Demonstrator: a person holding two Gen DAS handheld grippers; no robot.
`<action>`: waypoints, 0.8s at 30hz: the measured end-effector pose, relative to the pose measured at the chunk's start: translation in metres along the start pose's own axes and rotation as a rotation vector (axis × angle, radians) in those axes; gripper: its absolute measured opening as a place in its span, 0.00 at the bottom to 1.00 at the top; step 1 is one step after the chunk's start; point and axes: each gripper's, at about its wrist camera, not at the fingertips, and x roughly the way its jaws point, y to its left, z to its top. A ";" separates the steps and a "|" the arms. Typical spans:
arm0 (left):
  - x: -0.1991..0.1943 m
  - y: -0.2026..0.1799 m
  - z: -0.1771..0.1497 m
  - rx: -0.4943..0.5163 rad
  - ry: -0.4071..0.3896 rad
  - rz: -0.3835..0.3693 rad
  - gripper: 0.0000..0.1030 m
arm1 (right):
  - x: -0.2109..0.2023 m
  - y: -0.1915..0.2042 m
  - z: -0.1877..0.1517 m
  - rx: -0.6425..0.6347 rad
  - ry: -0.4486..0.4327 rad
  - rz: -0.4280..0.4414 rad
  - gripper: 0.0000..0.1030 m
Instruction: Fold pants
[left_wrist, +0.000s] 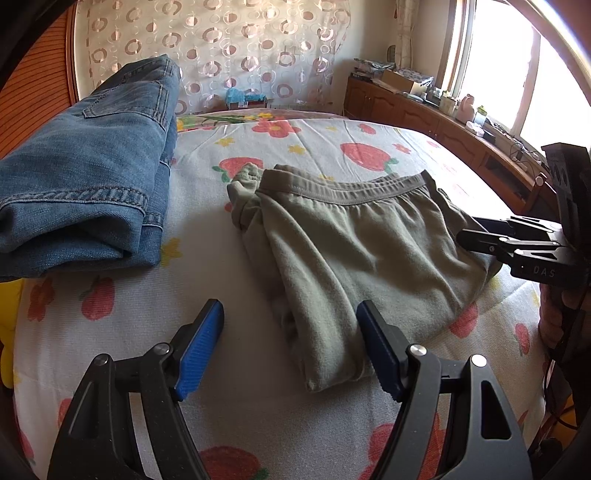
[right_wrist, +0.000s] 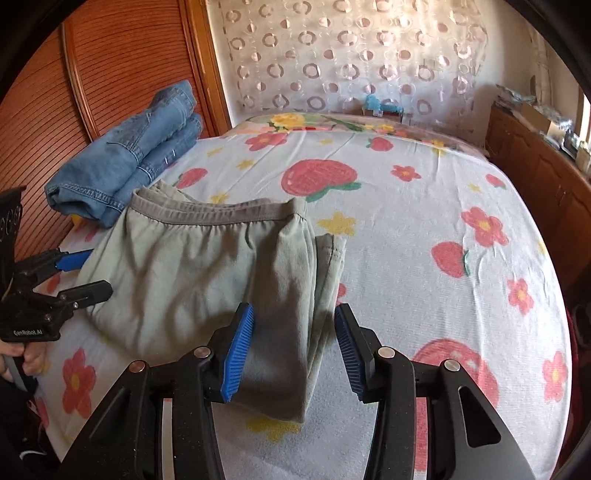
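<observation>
Grippers first: the right gripper (right_wrist: 293, 349), black-framed with ribbed blue pads, is standing partly open over the near right corner of the folded grey-green knit pants (right_wrist: 207, 273), its pads clear of the cloth on both sides. White letters reading "DAS" are showing on its body in the left wrist view, where it (left_wrist: 466, 236) is reaching in from the right edge. The left gripper (left_wrist: 291, 350), of the same make, is hanging wide open and empty, one pad just beside the pants' near left edge, the other over bare bedding. Its housing is carrying the words "GenRobot.AI", legible in the right wrist view, above a hand (right_wrist: 26, 360) gripping the handle.

The pants are lying folded on the bed (right_wrist: 424, 229), waistband turned away, on a white sheet printed with red strawberries and flowers. A stack of folded blue denim jeans (left_wrist: 81, 184) is sitting near the bed's left edge, apart from the pants. Right of the pants, the sheet is lying open as far as the wooden cabinet (left_wrist: 424, 114) along the window side.
</observation>
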 end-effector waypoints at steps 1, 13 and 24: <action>0.000 0.000 0.000 0.001 0.000 0.000 0.73 | 0.000 0.000 0.000 -0.001 0.000 -0.002 0.47; -0.002 -0.001 0.000 0.017 -0.014 -0.053 0.46 | 0.004 0.008 0.000 -0.041 0.002 -0.031 0.40; -0.020 -0.005 -0.003 0.018 -0.026 -0.135 0.14 | -0.017 0.002 -0.006 -0.010 -0.005 0.095 0.09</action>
